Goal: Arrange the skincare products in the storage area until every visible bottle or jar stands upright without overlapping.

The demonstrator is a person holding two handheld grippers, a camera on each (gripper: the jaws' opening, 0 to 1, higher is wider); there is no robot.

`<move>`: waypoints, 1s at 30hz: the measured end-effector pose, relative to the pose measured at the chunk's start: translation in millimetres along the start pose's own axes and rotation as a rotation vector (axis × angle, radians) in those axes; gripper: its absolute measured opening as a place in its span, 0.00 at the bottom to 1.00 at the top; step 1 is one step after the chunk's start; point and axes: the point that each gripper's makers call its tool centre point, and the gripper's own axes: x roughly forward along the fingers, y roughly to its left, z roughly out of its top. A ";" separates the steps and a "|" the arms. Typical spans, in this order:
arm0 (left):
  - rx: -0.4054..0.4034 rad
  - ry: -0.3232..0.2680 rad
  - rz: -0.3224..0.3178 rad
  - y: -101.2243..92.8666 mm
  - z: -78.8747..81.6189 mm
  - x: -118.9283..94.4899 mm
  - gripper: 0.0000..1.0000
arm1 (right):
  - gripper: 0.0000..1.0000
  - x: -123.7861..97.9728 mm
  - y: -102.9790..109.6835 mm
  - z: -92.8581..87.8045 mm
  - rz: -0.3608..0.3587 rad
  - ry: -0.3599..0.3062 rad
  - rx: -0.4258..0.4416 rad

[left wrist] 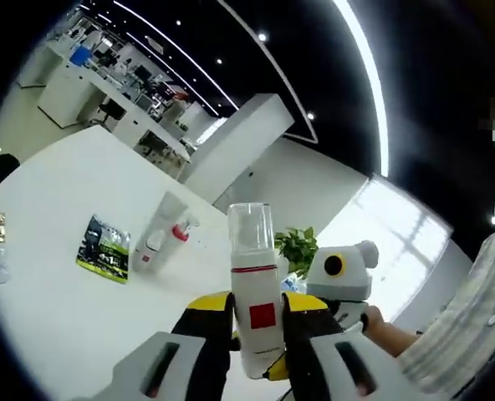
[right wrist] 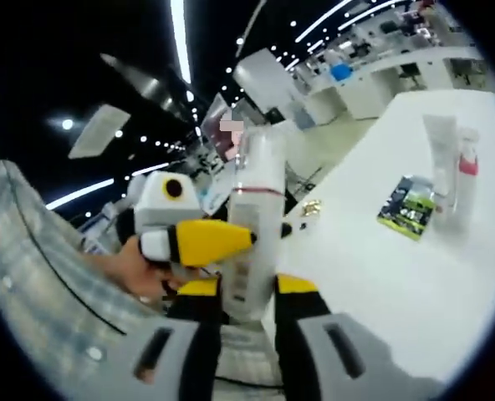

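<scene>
Bottle (left wrist: 255, 313): white pump bottle, clear cap, red band and red square label; upright between the left gripper's jaws, held above the table. In the right gripper view the same bottle (right wrist: 254, 242) stands between that view's own jaws too.
Left gripper (left wrist: 258, 330): black-and-yellow jaws closed on the bottle's lower body, one jaw each side. In the right gripper view it comes in from 9 o'clock (right wrist: 199, 242), yellow tip against the bottle's side.
Right gripper (right wrist: 249, 305): jaws flank the bottle's base; contact looks tight but cannot tell for sure whether they clamp it. In the left gripper view it sits at 4 o'clock (left wrist: 341, 280), just beside the bottle.
Table (left wrist: 55, 217): white, wide, mostly bare surface.
Tube (left wrist: 160, 230): white, lying on the table at about 9 o'clock from the bottle, well apart from it; also in the right gripper view (right wrist: 441, 159) at 2 o'clock.
Small bottle (left wrist: 179, 232): clear with pink-red top, lying just beside the tube; in the right gripper view (right wrist: 465, 167) it is next to the tube.
Sachet (left wrist: 104, 248): dark green packet flat on the table, near the tube; right gripper view (right wrist: 408, 206).
Plant (left wrist: 298, 248): green leaves behind the bottle.
Person: hand (left wrist: 381, 327) and checked sleeve (left wrist: 465, 326) at 4 o'clock.
</scene>
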 end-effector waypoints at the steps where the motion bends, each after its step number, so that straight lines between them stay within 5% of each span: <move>1: -0.009 0.005 -0.029 -4.1 -0.1 -0.6 0.25 | 0.21 -0.5 2.2 0.2 0.018 -0.001 0.003; 8: -0.111 0.050 -0.274 -40.1 -4.5 -8.8 0.28 | 0.21 -14.3 42.3 -2.4 0.326 0.025 0.145; 15: -0.179 0.063 -0.369 -55.0 -5.0 -10.1 0.27 | 0.21 -20.1 60.3 1.9 0.482 -0.034 0.245; 20: -0.171 0.038 -0.340 -50.3 0.2 -9.3 0.26 | 0.22 -18.1 53.7 5.0 0.453 -0.071 0.239; 22: -0.142 0.010 -0.291 -40.6 4.1 -9.8 0.25 | 0.21 -14.1 41.6 6.4 0.377 -0.094 0.208; 25: -0.015 0.033 -0.192 -23.8 1.2 -11.0 0.24 | 0.23 -12.7 23.9 4.4 0.263 -0.101 0.110; 30: 0.180 0.133 -0.059 -3.8 -7.0 -13.4 0.24 | 0.41 -14.8 11.1 -2.1 0.164 -0.071 0.056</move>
